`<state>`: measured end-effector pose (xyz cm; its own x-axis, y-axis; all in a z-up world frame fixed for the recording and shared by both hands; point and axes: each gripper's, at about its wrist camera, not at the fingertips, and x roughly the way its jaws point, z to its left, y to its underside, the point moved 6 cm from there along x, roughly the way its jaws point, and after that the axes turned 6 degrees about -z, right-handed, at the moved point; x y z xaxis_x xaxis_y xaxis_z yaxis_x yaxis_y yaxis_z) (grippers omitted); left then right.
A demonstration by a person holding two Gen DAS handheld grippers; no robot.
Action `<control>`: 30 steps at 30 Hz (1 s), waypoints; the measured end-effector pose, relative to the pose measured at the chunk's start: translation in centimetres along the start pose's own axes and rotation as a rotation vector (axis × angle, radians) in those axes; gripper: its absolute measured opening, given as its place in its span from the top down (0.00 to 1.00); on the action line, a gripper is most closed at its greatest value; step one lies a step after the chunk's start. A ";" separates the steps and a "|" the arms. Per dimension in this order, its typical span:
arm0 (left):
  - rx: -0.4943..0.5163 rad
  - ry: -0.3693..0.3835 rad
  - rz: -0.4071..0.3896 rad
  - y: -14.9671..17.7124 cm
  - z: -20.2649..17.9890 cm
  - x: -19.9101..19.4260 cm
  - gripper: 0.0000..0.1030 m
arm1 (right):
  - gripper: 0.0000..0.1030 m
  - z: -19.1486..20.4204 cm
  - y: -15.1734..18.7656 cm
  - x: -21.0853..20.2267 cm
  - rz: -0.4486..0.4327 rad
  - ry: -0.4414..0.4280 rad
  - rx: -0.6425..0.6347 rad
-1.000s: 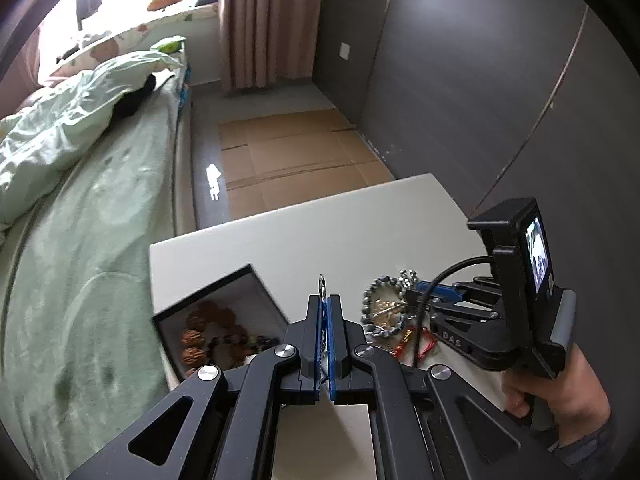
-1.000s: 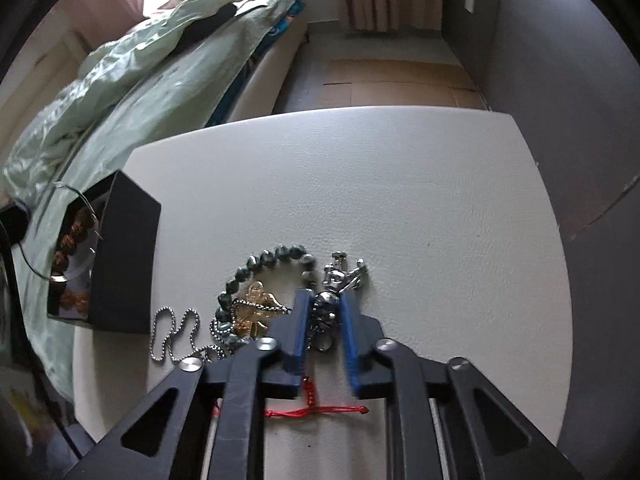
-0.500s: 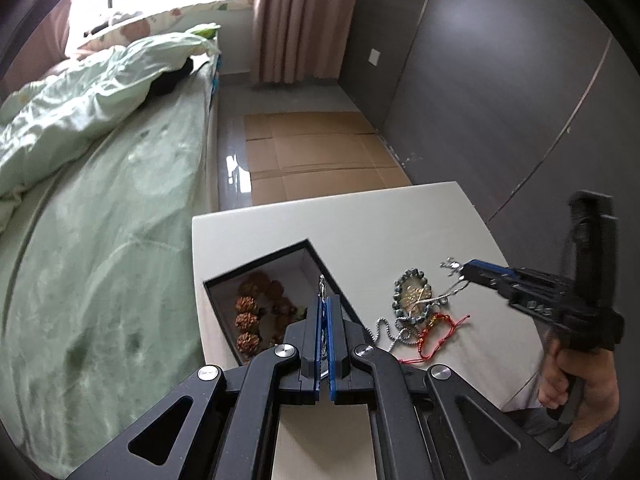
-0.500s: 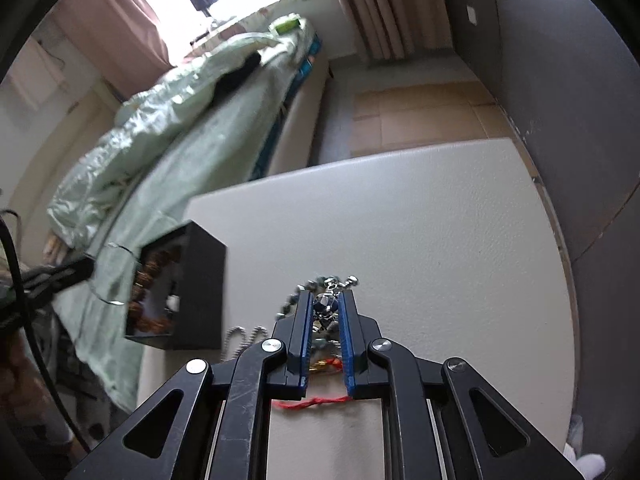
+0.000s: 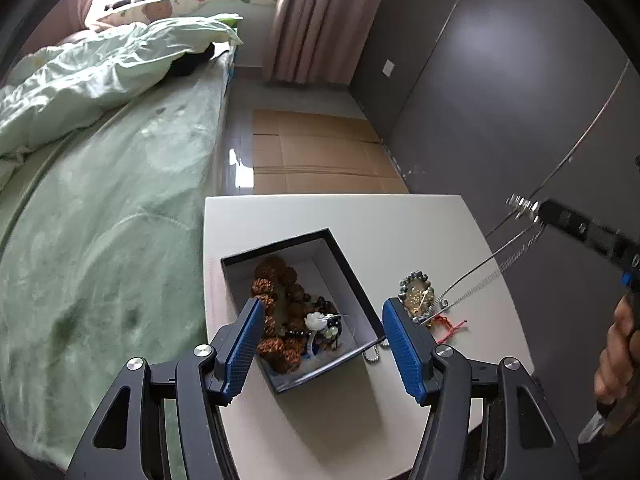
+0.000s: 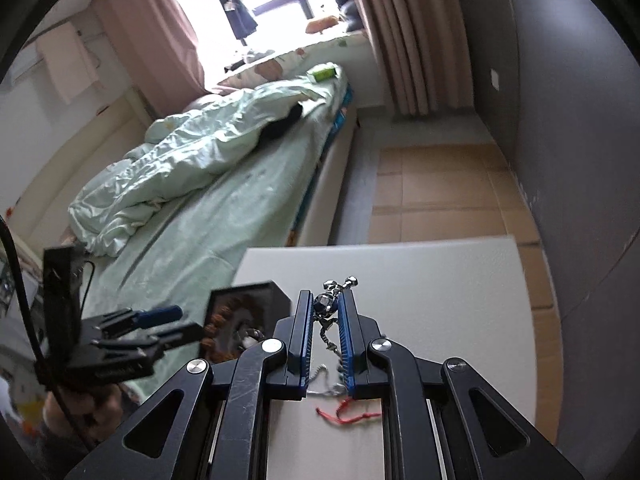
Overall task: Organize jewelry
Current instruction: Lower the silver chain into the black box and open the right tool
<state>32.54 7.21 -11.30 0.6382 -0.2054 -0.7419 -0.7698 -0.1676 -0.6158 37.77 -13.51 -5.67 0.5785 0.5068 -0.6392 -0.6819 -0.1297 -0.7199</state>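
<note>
Left wrist view: the left gripper (image 5: 324, 344) hangs with jaws spread wide over the black box (image 5: 348, 264), which already holds brown bead bracelets (image 5: 280, 300). The right gripper (image 6: 325, 334) has its jaws clenched on a silver chain necklace (image 5: 472, 272), lifted so its long axis slants from the surface (image 5: 360, 212) up to the right. A green bead bracelet (image 5: 416, 288) and red cord (image 5: 452, 326) remain outside, so roughly half seems left
</note>
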 end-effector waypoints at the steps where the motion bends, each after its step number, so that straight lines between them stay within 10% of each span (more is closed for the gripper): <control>1: -0.004 -0.002 -0.004 0.1 0.2 -0.3 0.39 | 0.87 0.7 -0.6 -0.4 -0.007 0.005 -0.018; 30: -0.068 -0.069 -0.094 1.0 3.9 -5.1 0.34 | 0.87 16.1 -13.7 -9.4 -0.260 -0.016 -0.270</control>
<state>28.52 11.88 -9.22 0.7046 -0.1192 -0.6995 -0.7033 -0.2486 -0.6660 34.49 -2.78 14.53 0.7082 0.5653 -0.4230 -0.3692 -0.2142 -0.9043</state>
